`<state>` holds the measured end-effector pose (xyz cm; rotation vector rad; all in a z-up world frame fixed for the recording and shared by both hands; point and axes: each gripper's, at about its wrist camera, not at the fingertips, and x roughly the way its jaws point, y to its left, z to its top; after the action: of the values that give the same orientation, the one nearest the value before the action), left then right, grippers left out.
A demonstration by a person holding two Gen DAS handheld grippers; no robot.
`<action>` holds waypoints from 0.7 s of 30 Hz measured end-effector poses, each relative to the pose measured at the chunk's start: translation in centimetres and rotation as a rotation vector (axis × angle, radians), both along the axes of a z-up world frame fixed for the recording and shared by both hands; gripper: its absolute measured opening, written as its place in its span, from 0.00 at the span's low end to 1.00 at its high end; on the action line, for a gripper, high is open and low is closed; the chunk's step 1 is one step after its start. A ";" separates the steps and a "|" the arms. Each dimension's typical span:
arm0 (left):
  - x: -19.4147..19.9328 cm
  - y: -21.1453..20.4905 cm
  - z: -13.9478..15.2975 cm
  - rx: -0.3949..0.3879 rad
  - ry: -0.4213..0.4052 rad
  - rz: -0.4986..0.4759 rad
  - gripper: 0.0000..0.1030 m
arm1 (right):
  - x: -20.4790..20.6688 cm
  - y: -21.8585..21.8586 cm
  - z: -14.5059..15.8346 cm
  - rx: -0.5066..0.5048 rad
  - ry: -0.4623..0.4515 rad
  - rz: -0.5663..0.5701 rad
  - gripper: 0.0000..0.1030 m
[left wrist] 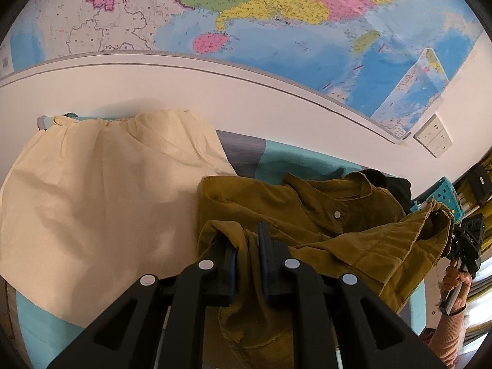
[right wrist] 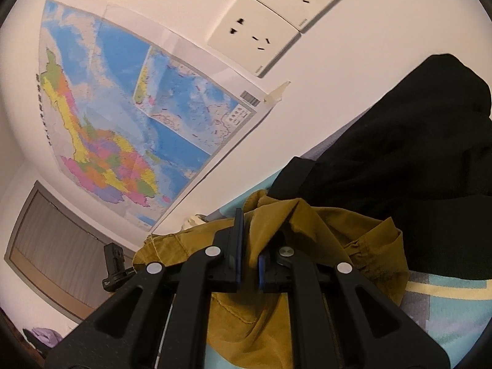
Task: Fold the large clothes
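My left tongs [left wrist: 247,246] are pinched nearly closed on a bunched fold of the mustard jacket [left wrist: 307,215], and my right tongs [right wrist: 249,246] are clamped just as tight on another gathered edge of it. The garment hangs slack between the two, with its collar and snap ahead of my left tongs, partly draped on the bed [left wrist: 292,153].

My worry is the grip: each pair holds a thick wad rather than a clean hem, so I judge the cloth could slip out of one side if I pull the span taut, and the fold would collapse.

To the left of my left tongs lies the cream cloth [left wrist: 101,203]; beyond my right tongs sits a black garment [right wrist: 399,153]. Lowering carelessly, I could lay the jacket over either one, or drag it along.
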<state>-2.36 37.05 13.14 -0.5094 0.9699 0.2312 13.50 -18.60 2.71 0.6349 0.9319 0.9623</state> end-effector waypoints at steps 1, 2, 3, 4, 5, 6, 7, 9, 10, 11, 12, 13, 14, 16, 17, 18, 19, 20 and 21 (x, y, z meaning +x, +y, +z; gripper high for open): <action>0.1 0.1 -0.1 -0.002 0.003 0.003 0.13 | 0.2 0.1 -0.3 -0.007 0.003 -0.002 0.07; 0.3 0.2 -0.2 -0.003 0.005 0.008 0.14 | 0.4 0.2 -0.5 -0.015 0.008 -0.007 0.07; 0.4 0.2 -0.3 -0.002 0.006 0.010 0.14 | 0.5 0.3 -0.7 -0.019 0.012 -0.008 0.07; 0.5 0.2 -0.5 0.003 0.010 0.012 0.14 | 0.7 0.5 -1.1 -0.030 0.020 -0.011 0.08; 0.7 0.2 -0.6 0.010 0.015 0.015 0.15 | 0.9 0.6 -1.4 -0.035 0.025 -0.014 0.09; 0.9 0.1 -0.8 0.018 0.022 0.021 0.16 | 1.0 0.7 -1.7 -0.040 0.032 -0.018 0.09; 1.1 0.1 -0.9 0.025 0.028 0.026 0.16 | 1.3 0.9 -2.2 -0.047 0.042 -0.023 0.10; 1.4 0.1 -1.1 0.036 0.035 0.038 0.16 | 1.6 1.0 -2.7 -0.055 0.050 -0.032 0.10; 1.6 0.1 -1.2 0.040 0.039 0.042 0.17 | 1.8 1.1 -2.9 -0.056 0.059 -0.040 0.12; 1.8 0.1 -1.3 0.041 0.042 0.048 0.17 | 1.9 1.2 -3.1 -0.055 0.059 -0.042 0.15; 1.9 0.3 -1.4 0.036 0.047 0.059 0.17 | 1.9 1.4 -3.2 -0.059 0.059 -0.045 0.18; 2.1 0.4 -1.6 0.031 0.047 0.064 0.17 | 2.0 1.4 -3.2 -0.057 0.059 -0.052 0.29; 2.2 0.5 -1.8 0.028 0.047 0.067 0.18 | 1.9 1.3 -3.2 -0.050 0.056 -0.056 0.47; 2.2 0.7 -2.0 0.014 0.042 0.079 0.19 | 1.5 1.1 -2.6 -0.048 0.024 -0.065 0.50; 2.2 0.7 -2.0 0.008 0.039 0.081 0.21 | 1.3 1.2 -2.2 -0.051 0.003 -0.063 0.50; 2.1 0.9 -2.0 -0.013 0.029 0.087 0.25 | 1.0 1.2 -1.8 -0.055 -0.012 -0.059 0.50; 1.8 1.1 -2.0 -0.039 0.014 0.090 0.28 | 0.5 1.2 -1.3 -0.060 -0.036 -0.053 0.50; 1.4 1.4 -1.8 -0.074 -0.015 0.085 0.34 | -0.1 1.2 -0.8 -0.064 -0.062 -0.041 0.50; 0.8 1.6 -1.4 -0.126 -0.064 0.071 0.40 | -0.6 1.3 -0.5 -0.076 -0.083 -0.032 0.50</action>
<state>-1.60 38.67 11.71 -0.6637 0.9086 0.2170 12.92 -17.27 2.24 0.5401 0.8782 0.9136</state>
